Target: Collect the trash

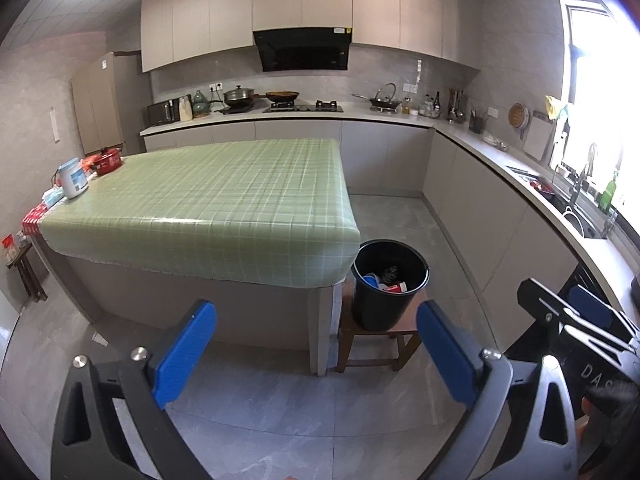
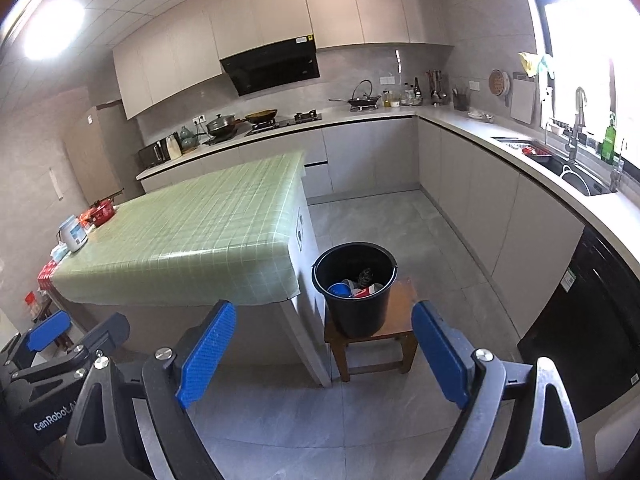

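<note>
A black trash bucket (image 1: 390, 286) stands on a small wooden stool (image 1: 376, 340) at the near right corner of the island; it also shows in the right wrist view (image 2: 355, 292). Inside lie blue, red, white and dark pieces of trash (image 2: 354, 286). My left gripper (image 1: 316, 354) is open and empty, held back from the island above the floor. My right gripper (image 2: 324, 350) is open and empty, also back from the bucket. Each gripper shows at the edge of the other's view.
The island (image 1: 224, 196) has a green checked cloth. At its far left edge stand a white-blue jar (image 1: 74, 178), a red pot (image 1: 108, 160) and packets. Counters with stove, pans and sink (image 2: 576, 176) run along back and right. Grey tiled floor lies below.
</note>
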Available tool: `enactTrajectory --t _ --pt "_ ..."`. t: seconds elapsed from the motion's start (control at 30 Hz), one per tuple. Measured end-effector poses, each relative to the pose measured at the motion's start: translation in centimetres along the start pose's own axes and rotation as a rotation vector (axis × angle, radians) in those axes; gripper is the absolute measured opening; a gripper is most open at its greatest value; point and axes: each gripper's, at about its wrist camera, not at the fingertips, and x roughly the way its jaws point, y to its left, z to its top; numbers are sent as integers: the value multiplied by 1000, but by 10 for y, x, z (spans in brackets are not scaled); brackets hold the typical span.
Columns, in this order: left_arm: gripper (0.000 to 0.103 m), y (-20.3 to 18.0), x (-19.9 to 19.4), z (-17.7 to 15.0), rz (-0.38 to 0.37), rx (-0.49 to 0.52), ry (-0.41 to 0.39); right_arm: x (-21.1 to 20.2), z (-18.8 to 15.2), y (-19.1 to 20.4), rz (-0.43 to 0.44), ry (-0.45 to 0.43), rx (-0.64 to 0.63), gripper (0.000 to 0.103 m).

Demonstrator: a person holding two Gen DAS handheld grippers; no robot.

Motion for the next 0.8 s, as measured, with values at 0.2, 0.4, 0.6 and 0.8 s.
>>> enactTrajectory --t 0.2,0.4,0.6,0.8 --pt "101 3 -1 0 -1 -13 13 1 2 1 -3 7 -12 91" --pt "101 5 -2 1 -2 -18 13 2 0 4 -14 9 -7 91" --pt "101 7 -2 3 3 -17 16 3 0 6 -19 17 -6 91" --pt "101 10 -1 5 6 -27 17 6 0 5 -21 24 0 91"
